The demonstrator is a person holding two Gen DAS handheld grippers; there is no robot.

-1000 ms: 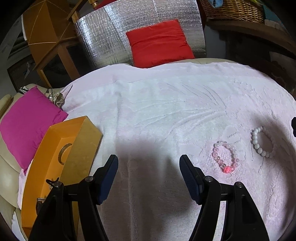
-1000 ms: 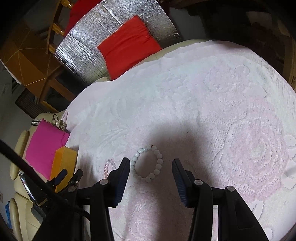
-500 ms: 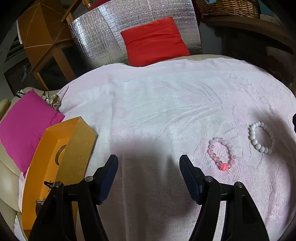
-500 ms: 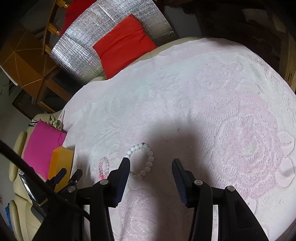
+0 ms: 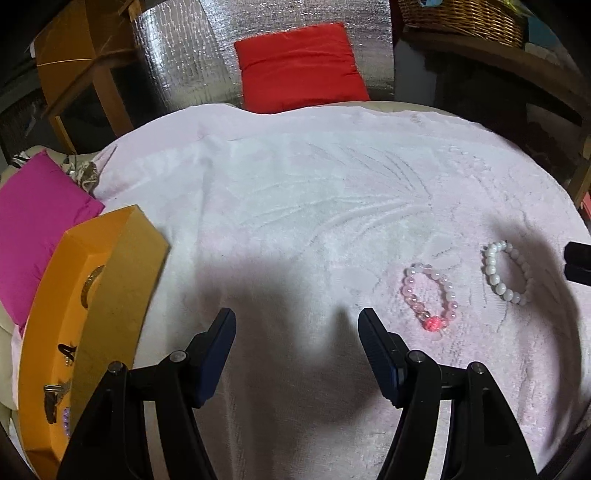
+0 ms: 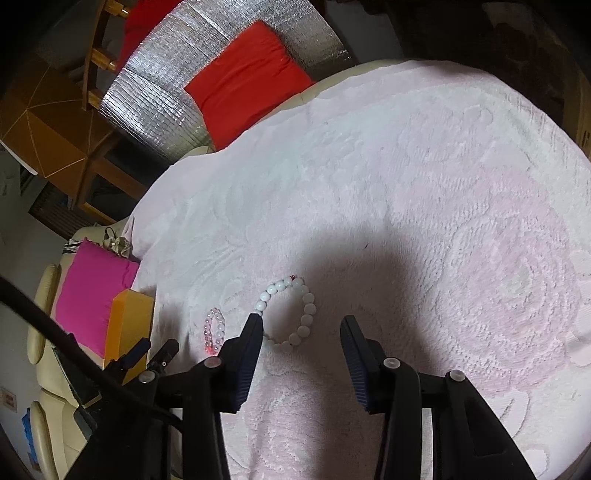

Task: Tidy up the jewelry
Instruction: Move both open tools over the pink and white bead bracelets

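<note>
**Two grippers poised over the bracelets**

Both grippers tilt downward over a pink-and-white terry towel (image 5: 295, 192). The right gripper (image 6: 301, 321) hangs above the white bead bracelet (image 6: 291, 312); its jaws have just been closing a little, yet they stand apart and press on nothing — the left fingertip (image 6: 255, 325) overlaps the bracelet's near-left beads in the picture, most of the ring lying in the gap. The left gripper (image 5: 297, 317) is wide open and empty over bare towel, in shadow.

Just left of the white bracelet lies a pink bead bracelet (image 5: 430, 295) with one bright red bead. An open orange box (image 5: 92, 295) sits at the towel's left edge, small jewelry pieces inside, beside a magenta cushion (image 5: 33, 221). Beyond the towel — a red cushion (image 5: 299, 66) against crinkled silver foil (image 5: 177, 55), and a wicker basket (image 5: 461, 14).
</note>
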